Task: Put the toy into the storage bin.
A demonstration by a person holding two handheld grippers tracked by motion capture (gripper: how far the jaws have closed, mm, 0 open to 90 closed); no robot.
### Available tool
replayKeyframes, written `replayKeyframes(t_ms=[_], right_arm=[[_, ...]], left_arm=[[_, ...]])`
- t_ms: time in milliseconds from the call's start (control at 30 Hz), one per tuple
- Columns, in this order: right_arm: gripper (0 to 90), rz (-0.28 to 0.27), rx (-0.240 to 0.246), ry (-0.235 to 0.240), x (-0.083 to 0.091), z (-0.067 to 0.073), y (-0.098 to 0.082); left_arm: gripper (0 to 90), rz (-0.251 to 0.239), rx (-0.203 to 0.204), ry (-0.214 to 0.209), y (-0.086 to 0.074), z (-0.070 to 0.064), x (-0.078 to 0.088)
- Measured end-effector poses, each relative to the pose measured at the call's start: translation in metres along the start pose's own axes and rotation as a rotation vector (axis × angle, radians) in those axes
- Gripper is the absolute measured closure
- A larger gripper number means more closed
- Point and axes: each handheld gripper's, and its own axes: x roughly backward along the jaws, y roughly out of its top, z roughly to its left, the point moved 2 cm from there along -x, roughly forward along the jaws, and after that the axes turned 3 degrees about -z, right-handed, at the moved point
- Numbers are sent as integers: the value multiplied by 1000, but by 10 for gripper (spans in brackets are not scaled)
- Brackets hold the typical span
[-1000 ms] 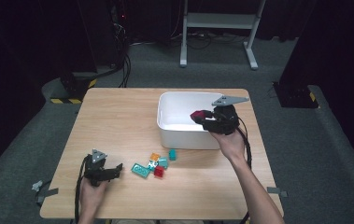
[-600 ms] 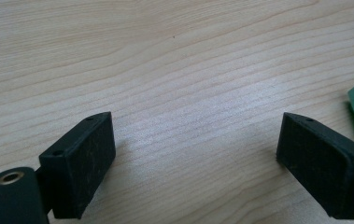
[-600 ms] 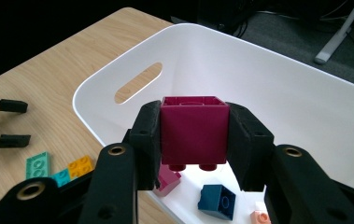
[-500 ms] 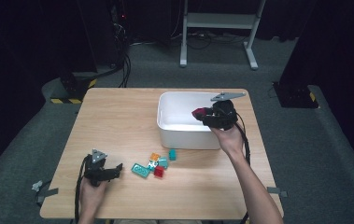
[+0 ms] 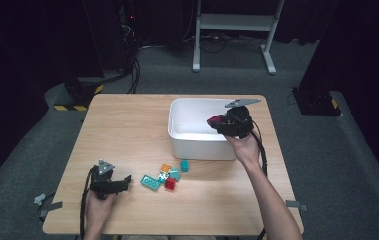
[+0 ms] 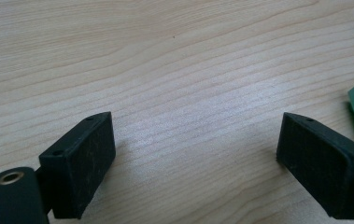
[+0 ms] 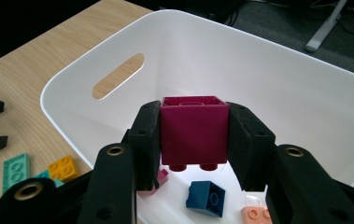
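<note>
**Red block held over the tub**

The right gripper (image 7: 193, 140) squeezes a dark red block (image 7: 193, 133) between its fingers, upside down with its bumps pointing down. It hangs over the white tub (image 5: 197, 145), likely so it can drop in with the others. The right gripper view looks inside: a blue block (image 7: 206, 198) lies on the bottom. From the high view, loose blocks (image 5: 164, 176) wait on the counter (image 5: 127, 130). The left gripper (image 6: 195, 154) rests there, fingers wide apart with nothing between them.
</note>
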Motion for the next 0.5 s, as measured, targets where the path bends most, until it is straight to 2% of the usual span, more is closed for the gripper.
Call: replayKeyframes(t_ms=[67, 233, 500], right_arm=[[572, 2, -2, -2, -1, -1, 0], [494, 21, -4, -20, -5, -2, -2], [458, -31, 8, -9, 6, 7, -7]], left_arm=[[115, 0, -1, 0, 0, 0, 0], [115, 1, -1, 0, 0, 0, 0], [115, 0, 0, 0, 0, 0, 0]])
